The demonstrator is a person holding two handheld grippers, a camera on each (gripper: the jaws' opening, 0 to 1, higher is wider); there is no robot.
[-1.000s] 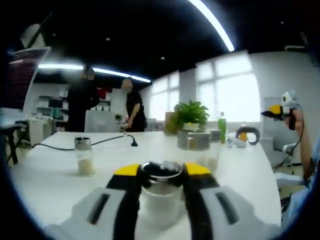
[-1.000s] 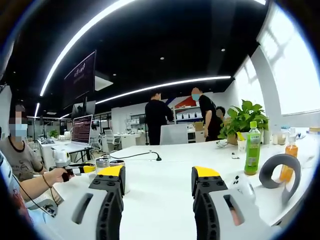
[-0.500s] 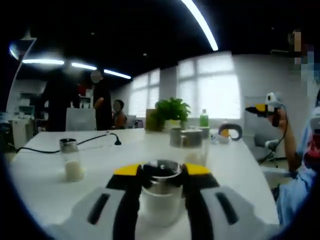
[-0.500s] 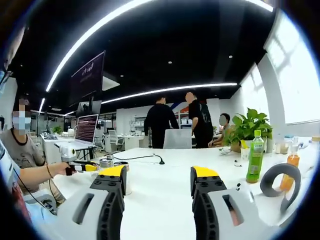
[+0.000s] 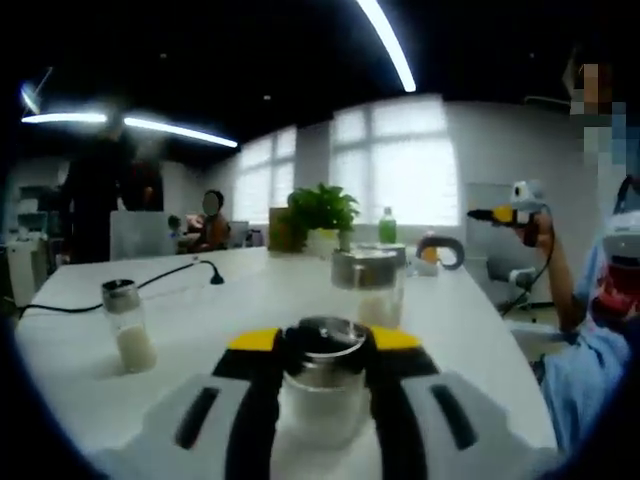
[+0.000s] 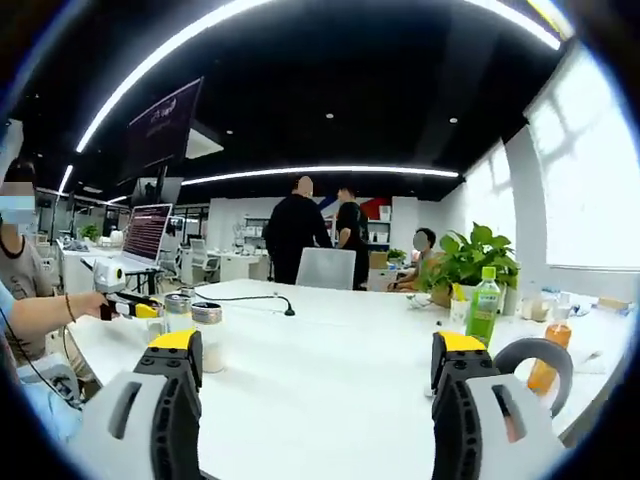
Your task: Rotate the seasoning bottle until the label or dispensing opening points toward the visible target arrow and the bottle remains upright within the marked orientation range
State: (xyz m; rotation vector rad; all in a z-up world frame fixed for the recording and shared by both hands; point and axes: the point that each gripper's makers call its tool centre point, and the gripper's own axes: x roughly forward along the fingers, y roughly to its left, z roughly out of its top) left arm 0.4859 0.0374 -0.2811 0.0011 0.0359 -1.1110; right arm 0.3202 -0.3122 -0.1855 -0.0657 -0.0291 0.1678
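Glass seasoning bottle (image 5: 322, 385) clamped between left gripper (image 5: 322, 345) jaws, right gripper (image 6: 315, 355) spread apart

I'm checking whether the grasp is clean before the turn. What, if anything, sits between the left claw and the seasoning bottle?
Nothing visible does. In the left gripper view the left claw has its jaws closed directly against both sides of the seasoning bottle. The two other shakers stand apart on the table, farther off.

Tabletop (image 6: 330, 370): we see it white.
On it: potted plant (image 6: 465, 265); green bottle (image 6: 484, 305) just beside the plant; black cable (image 6: 255, 297).
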